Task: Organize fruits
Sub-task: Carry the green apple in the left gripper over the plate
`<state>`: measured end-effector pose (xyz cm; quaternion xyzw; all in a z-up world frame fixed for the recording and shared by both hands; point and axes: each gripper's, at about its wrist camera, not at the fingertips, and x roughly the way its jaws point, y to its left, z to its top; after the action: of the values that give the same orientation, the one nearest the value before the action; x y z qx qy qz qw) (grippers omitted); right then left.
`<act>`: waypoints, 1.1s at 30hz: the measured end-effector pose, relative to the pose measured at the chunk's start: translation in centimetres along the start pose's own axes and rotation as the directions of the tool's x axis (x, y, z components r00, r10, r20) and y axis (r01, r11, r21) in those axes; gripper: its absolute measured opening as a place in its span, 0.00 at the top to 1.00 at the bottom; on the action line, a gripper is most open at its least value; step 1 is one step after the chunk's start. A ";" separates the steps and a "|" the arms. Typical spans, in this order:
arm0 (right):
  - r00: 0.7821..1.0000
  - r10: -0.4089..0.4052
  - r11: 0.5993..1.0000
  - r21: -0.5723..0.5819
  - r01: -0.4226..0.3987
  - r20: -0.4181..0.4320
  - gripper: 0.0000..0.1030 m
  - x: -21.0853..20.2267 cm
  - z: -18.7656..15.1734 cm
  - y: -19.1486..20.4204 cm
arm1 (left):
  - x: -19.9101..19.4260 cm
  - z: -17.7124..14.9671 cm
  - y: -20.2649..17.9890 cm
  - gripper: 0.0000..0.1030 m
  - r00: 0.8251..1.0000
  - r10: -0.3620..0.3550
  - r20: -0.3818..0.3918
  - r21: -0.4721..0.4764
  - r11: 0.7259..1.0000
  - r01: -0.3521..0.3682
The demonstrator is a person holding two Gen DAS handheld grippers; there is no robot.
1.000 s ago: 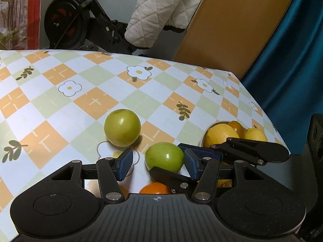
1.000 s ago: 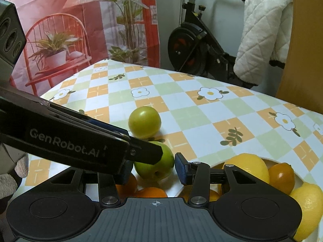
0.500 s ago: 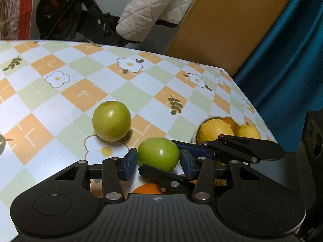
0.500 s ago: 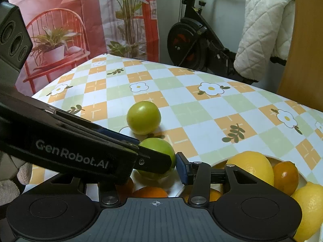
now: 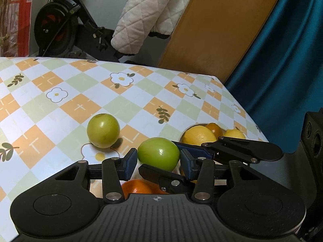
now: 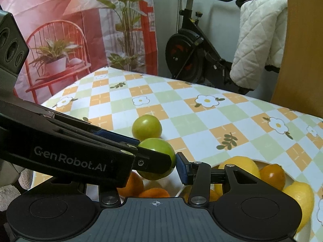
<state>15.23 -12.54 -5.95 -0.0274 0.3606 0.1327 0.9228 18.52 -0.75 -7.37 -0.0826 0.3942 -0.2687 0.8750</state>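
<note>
A green fruit (image 5: 158, 154) sits between the blue pads of my left gripper (image 5: 158, 161), which is shut on its sides. My right gripper (image 6: 159, 167) grips the same green fruit (image 6: 159, 155). Its right pad (image 6: 181, 169) presses the fruit, and its other pad is hidden behind the left gripper's arm (image 6: 80, 151). In the left wrist view the right gripper's fingers (image 5: 242, 151) cross in from the right, one behind the fruit and one in front. A second green fruit (image 5: 103, 130) (image 6: 146, 127) rests on the chequered tablecloth just beyond.
Lemons (image 5: 198, 136) (image 6: 242, 165) and small oranges (image 6: 272, 175) fill a bowl at the right. More oranges (image 5: 137, 185) (image 6: 131, 183) lie under the grippers. The table's right edge (image 5: 242, 109) is near. An exercise bike (image 6: 187, 50) and a quilted cloth (image 5: 149, 16) stand behind.
The left gripper's pads have drawn in onto the green fruit. Both views have shifted slightly, with the fruit staying between the two grippers.
</note>
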 end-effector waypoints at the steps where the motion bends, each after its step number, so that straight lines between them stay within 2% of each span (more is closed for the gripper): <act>1: 1.000 -0.001 1.000 0.004 0.001 0.004 0.60 -0.3 0.0 -0.1 | -0.2 0.0 -0.3 0.52 1.000 0.001 0.002 0.005 1.000 -0.001; 20: 0.996 -0.041 0.997 0.064 0.036 0.076 0.60 -6.0 -1.2 -2.0 | -1.2 0.1 -5.6 0.52 1.000 -0.007 0.012 0.100 0.995 0.006; 33: 0.992 -0.083 0.986 0.153 0.069 0.092 0.60 -8.5 -3.8 -5.5 | 0.7 -0.4 -9.1 0.52 0.999 -0.032 -0.027 0.159 0.987 0.036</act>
<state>8.13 -20.30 -3.29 0.0344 0.3226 0.0711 0.9432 14.98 -8.75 -4.86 -0.0158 0.3806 -0.3154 0.8691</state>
